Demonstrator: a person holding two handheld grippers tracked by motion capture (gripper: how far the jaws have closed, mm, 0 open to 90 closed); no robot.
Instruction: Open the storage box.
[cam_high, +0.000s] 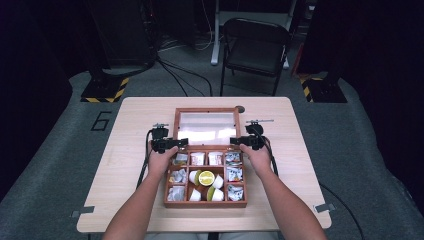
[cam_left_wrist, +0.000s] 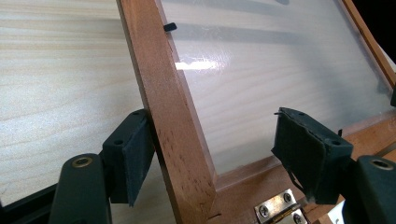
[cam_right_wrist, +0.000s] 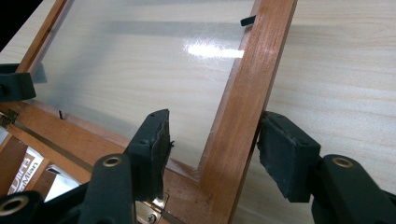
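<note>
At the centre of the high view a wooden compartment box is sitting on the pale wood-grain table, its glazed lid lying open toward the top of the frame. The left gripper is straddling the lid's left reddish rail, one pad touching its outer face, the other pad hanging clear over the frosted pane. The right gripper is bracketing the right rail, the outer pad touching, the inner one just off. Its view is catching a brass hinge lower centre; the high view is showing packets and a lime-topped cup.
</note>
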